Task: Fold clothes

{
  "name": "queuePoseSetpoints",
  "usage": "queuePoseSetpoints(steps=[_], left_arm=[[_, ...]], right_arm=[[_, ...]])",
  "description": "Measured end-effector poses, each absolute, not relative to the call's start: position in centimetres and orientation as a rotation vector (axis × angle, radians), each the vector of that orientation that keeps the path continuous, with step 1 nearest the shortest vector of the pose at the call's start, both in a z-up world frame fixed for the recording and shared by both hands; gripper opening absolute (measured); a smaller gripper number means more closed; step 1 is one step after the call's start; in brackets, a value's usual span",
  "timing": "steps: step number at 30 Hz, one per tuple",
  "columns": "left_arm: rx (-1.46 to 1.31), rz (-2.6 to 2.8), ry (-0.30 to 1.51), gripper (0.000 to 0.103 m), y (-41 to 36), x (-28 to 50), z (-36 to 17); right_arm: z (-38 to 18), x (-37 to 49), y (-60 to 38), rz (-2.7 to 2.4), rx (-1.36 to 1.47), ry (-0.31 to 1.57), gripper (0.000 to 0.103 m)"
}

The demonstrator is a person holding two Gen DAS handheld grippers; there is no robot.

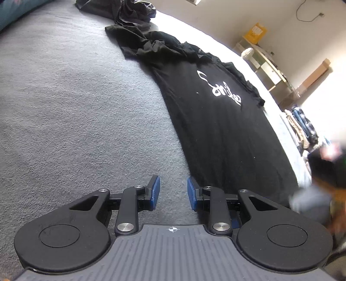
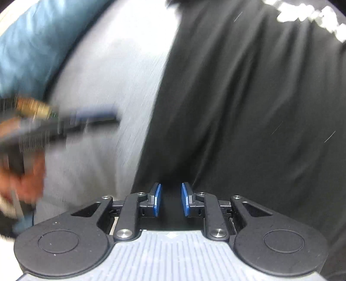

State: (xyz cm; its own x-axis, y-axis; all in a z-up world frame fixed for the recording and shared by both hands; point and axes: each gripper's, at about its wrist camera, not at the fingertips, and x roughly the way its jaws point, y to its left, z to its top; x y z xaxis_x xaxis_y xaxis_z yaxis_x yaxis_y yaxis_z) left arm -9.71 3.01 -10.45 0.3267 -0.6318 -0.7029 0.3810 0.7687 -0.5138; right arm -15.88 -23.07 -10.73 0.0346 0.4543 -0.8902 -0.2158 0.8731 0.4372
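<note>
While the left gripper [image 1: 173,183] hovers over the grey bedspread [image 1: 75,108], its blue pads [image 1: 156,190] stand partly apart with a clear gap between them, and nothing is gripped. Only the grey cover shows through that gap. The near edge of the black T-shirt [image 1: 227,129] lies just beside the right-hand pad; contact cannot be confirmed.

The right gripper [image 2: 171,200] is likewise partly open, with a slightly narrower gap. Black fabric [image 2: 248,97] fills the space behind and between its pads [image 2: 185,201], but neither pad is seen pressing on it, and no fold is pinched.

The T-shirt lies spread lengthwise on the bedspread, with a white script print [image 1: 220,88] face up and rumpled dark cloth [image 1: 134,15] bunched beyond its far end.

View differences:
- The left wrist view shows the whole garment, the print, the far pile, a shelf unit [image 1: 266,64] against the wall and stacked textiles [image 1: 302,127] beyond the bed. The right edge is blurred.
- The right wrist view shows only a close section of shirt and a strip of pale cover [image 2: 108,108], all motion-blurred. It alone shows a blue quilted item [image 2: 32,43] at upper left and, at left, the other gripper seen side-on with the person's hand [image 2: 21,179] around it.
</note>
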Motion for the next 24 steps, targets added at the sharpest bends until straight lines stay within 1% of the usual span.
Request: queuePoseSetpoints(steps=[4, 6, 9, 11, 14, 17, 18, 19, 21, 22, 24], left_arm=[[-0.267, -0.709, 1.044, 0.027, 2.0, -9.4, -10.5], [-0.263, -0.746, 1.022, 0.027, 1.2, -9.7, -10.1], [-0.257, -0.825, 0.989, 0.027, 0.0, -10.7, -9.3], [-0.246, -0.882, 0.987, 0.027, -1.0, -11.7, -9.2], [-0.212, -0.944, 1.044, 0.028, -2.8, -13.0, -10.3], [-0.148, -0.929, 1.18, 0.028, -3.6, -13.9, -12.4], [-0.152, -0.93, 1.188, 0.028, -3.1, -14.1, -12.5], [-0.165, -0.933, 1.191, 0.028, -2.5, -14.2, -12.5], [-0.172, -0.913, 1.212, 0.028, -1.4, -13.9, -12.2], [-0.172, -0.904, 1.213, 0.028, -0.9, -13.8, -11.9], [-0.163, -0.889, 1.203, 0.028, -0.3, -13.5, -11.0]], right_arm=[[-10.6, -20.8, -24.7, 0.567, 0.335, 1.53, 0.023], [-10.3, -22.6, -27.3, 0.532, 0.405, 1.526, 0.023], [-7.8, -23.2, -31.0, 0.387, 0.43, 1.391, 0.023], [-6.3, -22.0, -34.9, 0.24, 0.472, 1.279, 0.023], [-5.8, -21.5, -40.9, 0.02, 0.52, 1.142, 0.022], [-8.0, -23.7, -47.1, -0.265, 0.548, 1.14, 0.022], [-8.8, -25.5, -49.0, -0.341, 0.595, 1.128, 0.019], [-9.6, -27.8, -50.8, -0.382, 0.679, 1.092, 0.01], [-10.0, -31.8, -53.8, -0.491, 0.84, 1.041, 0.01], [-9.7, -33.4, -54.8, -0.562, 0.873, 1.03, 0.013], [-8.7, -34.7, -55.7, -0.612, 0.9, 1.002, 0.014]])
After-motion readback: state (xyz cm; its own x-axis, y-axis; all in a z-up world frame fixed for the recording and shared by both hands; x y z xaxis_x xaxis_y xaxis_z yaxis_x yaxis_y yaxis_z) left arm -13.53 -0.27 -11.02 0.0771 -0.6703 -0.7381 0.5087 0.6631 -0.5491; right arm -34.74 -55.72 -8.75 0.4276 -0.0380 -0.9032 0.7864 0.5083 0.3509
